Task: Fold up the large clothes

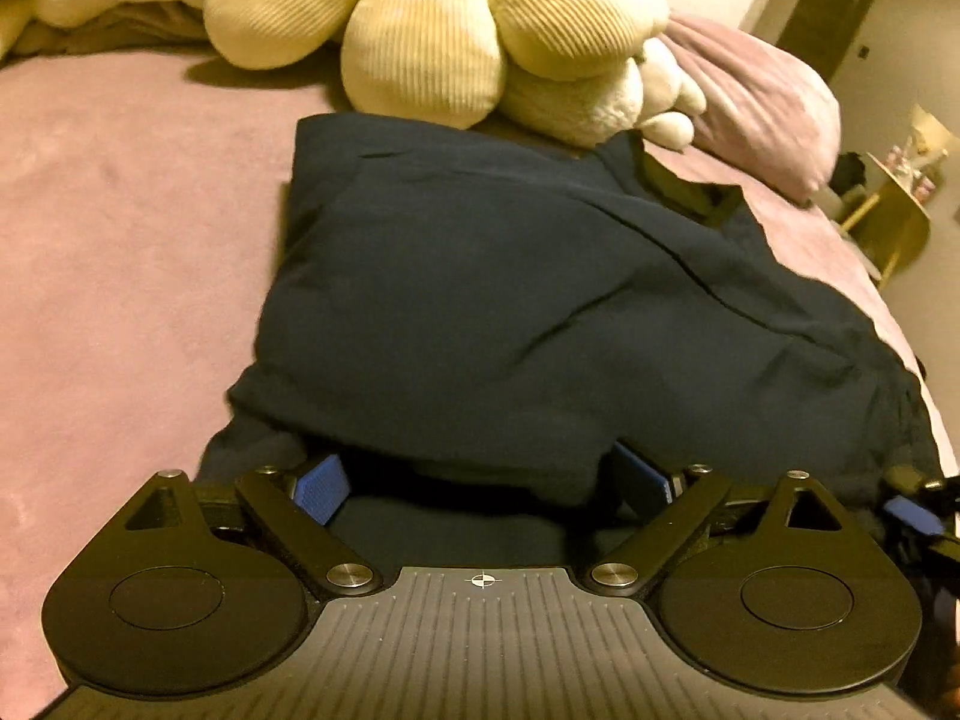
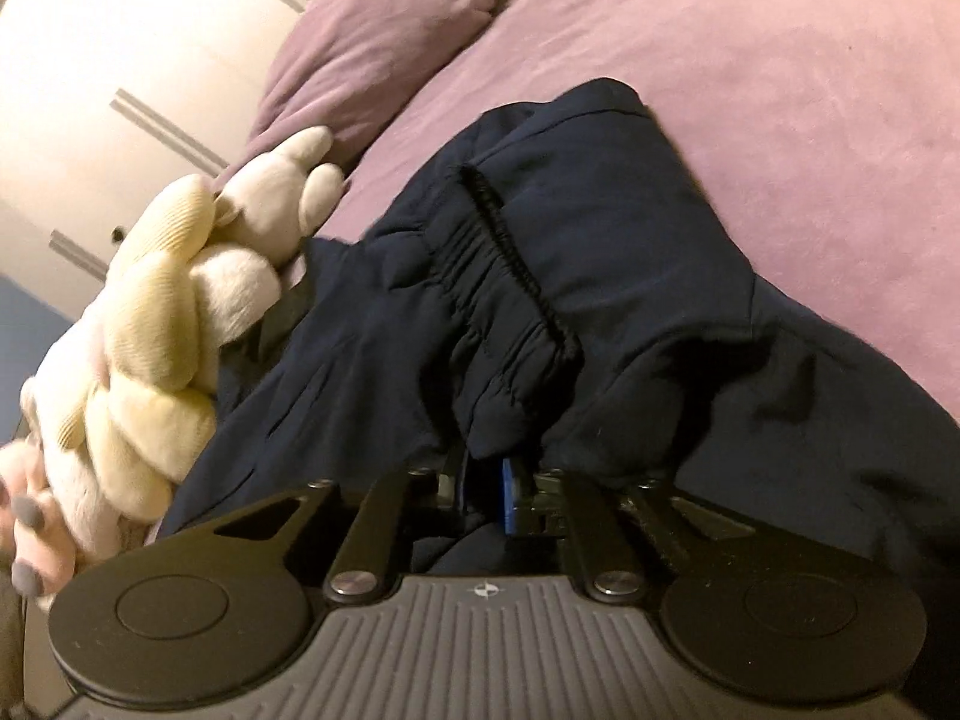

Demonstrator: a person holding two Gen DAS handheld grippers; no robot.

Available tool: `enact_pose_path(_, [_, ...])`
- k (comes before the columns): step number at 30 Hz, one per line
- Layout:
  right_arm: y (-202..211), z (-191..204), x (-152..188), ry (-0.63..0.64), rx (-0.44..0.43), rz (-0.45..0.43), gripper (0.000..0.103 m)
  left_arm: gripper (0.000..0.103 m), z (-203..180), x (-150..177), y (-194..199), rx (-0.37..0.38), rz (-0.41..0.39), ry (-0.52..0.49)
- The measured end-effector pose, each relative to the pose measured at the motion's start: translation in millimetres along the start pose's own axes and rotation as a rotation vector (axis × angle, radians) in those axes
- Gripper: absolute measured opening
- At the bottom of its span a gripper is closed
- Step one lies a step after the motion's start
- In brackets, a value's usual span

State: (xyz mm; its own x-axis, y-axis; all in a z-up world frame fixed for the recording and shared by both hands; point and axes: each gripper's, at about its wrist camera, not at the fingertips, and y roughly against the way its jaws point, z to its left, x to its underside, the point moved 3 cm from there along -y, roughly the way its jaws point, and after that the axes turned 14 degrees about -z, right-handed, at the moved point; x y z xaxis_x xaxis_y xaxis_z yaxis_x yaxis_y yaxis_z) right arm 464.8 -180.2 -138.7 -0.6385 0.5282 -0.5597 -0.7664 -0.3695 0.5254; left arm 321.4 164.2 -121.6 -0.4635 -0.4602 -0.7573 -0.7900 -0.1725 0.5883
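Observation:
A dark navy garment (image 1: 510, 276) lies partly folded on the purple bed cover (image 1: 120, 210). My left gripper (image 1: 477, 474) is at its near edge. Its blue pads (image 1: 318, 486) stand wide apart, and a fold of the cloth drapes over the fingertips and hides them. In the right wrist view the same garment (image 2: 600, 276) shows a gathered elastic hem with a black stitched edge (image 2: 516, 264). My right gripper (image 2: 498, 480) is shut on a bunch of navy cloth just below that hem, with only a sliver of blue pad showing. One blue pad of the right gripper (image 1: 912, 513) shows at the garment's right edge.
A cream flower-shaped plush cushion (image 1: 432, 18) and a white soft toy (image 2: 270, 222) lie against the garment's far side. A purple pillow (image 1: 762, 102) sits at the head of the bed. A gold side table (image 1: 900, 222) stands beyond the bed's right edge, and a white wardrobe (image 2: 120, 60) behind.

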Motion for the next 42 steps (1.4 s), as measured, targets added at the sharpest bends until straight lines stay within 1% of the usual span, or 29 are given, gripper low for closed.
enact_pose_path(1, [13.2, -2.3, 0.0, -0.008, -0.02, -0.009, 0.024, 0.095, 2.3, 1.7, 4.0, 0.007, 0.0, 0.005])
enact_pose_path(2, [26.1, -4.8, -0.1, -0.02, -0.036, -0.024, 0.029, 0.095, 5.1, 3.7, 7.8, 0.012, -0.001, 0.011])
enact_pose_path(3, [39.8, -9.2, 0.5, -0.036, -0.046, -0.04, 0.04, 0.095, 7.0, 5.1, 10.7, 0.011, 0.0, 0.011])
enact_pose_path(4, [52.2, -14.8, 2.2, -0.055, -0.047, -0.051, 0.048, 0.095, 7.8, 5.5, 13.2, 0.012, -0.002, 0.007])
enact_pose_path(5, [60.3, -20.1, 5.1, -0.072, -0.046, -0.057, 0.049, 0.095, 7.6, 5.1, 14.9, 0.01, -0.002, 0.005])
enact_pose_path(7, [64.9, -29.4, 8.5, -0.119, -0.045, -0.049, 0.049, 0.095, 6.4, 4.8, 16.8, 0.001, 0.004, 0.007])
enact_pose_path(9, [56.0, -34.1, 6.7, -0.169, -0.038, -0.031, 0.048, 0.094, 5.9, 2.5, 17.1, -0.01, 0.005, 0.012])
enact_pose_path(11, [45.5, -33.3, 1.2, -0.217, -0.039, -0.029, 0.045, 0.093, 6.4, 1.1, 14.6, -0.027, 0.009, 0.008])
enact_pose_path(13, [36.5, -28.1, -3.5, -0.205, -0.029, -0.039, 0.021, 0.093, 6.3, 1.2, 10.0, -0.041, 0.018, -0.004])
enact_pose_path(15, [26.7, -25.0, -5.4, -0.16, 0.009, -0.028, 0.017, 0.093, 4.7, 0.2, 3.9, -0.045, 0.021, -0.025])
enact_pose_path(16, [22.7, -23.2, -5.0, -0.139, 0.013, -0.026, 0.016, 0.094, 3.5, 0.3, 1.1, -0.048, 0.023, -0.034])
enact_pose_path(18, [15.9, -16.4, -7.7, -0.081, 0.027, -0.034, 0.016, 0.095, 1.7, 0.4, -7.2, -0.052, 0.031, -0.045])
enact_pose_path(20, [10.6, -14.2, -9.3, -0.055, 0.047, -0.042, 0.016, 0.098, 1.0, 1.6, -14.7, -0.058, 0.041, -0.054])
enact_pose_path(22, [1.2, -13.3, -9.9, -0.021, 0.053, -0.053, 0.015, 0.096, -2.2, 3.0, -12.2, -0.062, 0.041, -0.075])
enact_pose_path(24, [-2.9, -11.6, -9.4, -0.005, 0.059, -0.051, 0.015, 0.096, -4.8, 4.2, -2.1, -0.048, 0.053, -0.111])
enact_pose_path(26, [5.0, -6.8, -10.1, 0.042, 0.053, -0.03, 0.021, 0.096, -4.8, 3.5, 17.4, -0.003, 0.058, -0.12])
enact_pose_path(27, [12.3, -4.4, -10.3, 0.072, 0.049, -0.016, 0.03, 0.096, -4.9, 0.5, 27.9, 0.017, 0.047, -0.126])
enact_pose_path(28, [25.3, -2.3, -10.0, 0.111, 0.046, -0.024, 0.032, 0.096, -5.0, -4.9, 38.8, 0.032, 0.024, -0.135])
enact_pose_path(29, [36.4, 1.6, -9.7, 0.155, 0.037, -0.045, 0.032, 0.096, -6.0, -11.4, 45.7, 0.037, -0.005, -0.142])
enact_pose_path(31, [55.7, 10.4, -10.7, 0.235, 0.017, -0.098, 0.032, 0.097, -8.5, -28.8, 52.3, 0.024, -0.075, -0.147])
enact_pose_path(34, [62.6, 36.5, -13.5, 0.345, 0.002, -0.178, 0.032, 0.097, -11.4, -46.1, 36.0, -0.016, -0.132, -0.136])
enact_pose_path(36, [51.6, 59.0, -10.3, 0.43, -0.008, -0.201, 0.031, 0.097, -10.2, -45.5, 18.0, -0.068, -0.13, -0.137])
enact_pose_path(37, [42.2, 69.5, -7.8, 0.479, -0.004, -0.211, 0.027, 0.097, -8.7, -43.3, 6.9, -0.093, -0.115, -0.134])
enact_pose_path(38, [32.7, 77.8, -4.5, 0.541, 0.007, -0.224, 0.025, 0.097, -7.4, -40.0, -2.1, -0.102, -0.096, -0.133])
enact_pose_path(39, [22.3, 83.8, -0.9, 0.612, 0.034, -0.245, 0.023, 0.097, -5.5, -35.8, -10.3, -0.129, -0.076, -0.141])
enact_pose_path(40, [12.7, 86.4, 1.6, 0.673, 0.062, -0.262, 0.023, 0.098, -4.9, -31.5, -14.1, -0.152, -0.081, -0.163])
enact_pose_path(41, [3.9, 85.7, 2.1, 0.712, 0.084, -0.272, 0.023, 0.102, -7.0, -27.5, -17.5, -0.157, -0.092, -0.197])
enact_pose_path(42, [-6.2, 79.6, 1.2, 0.732, 0.112, -0.267, 0.02, 0.103, -9.2, -25.3, -21.7, -0.16, -0.095, -0.225])
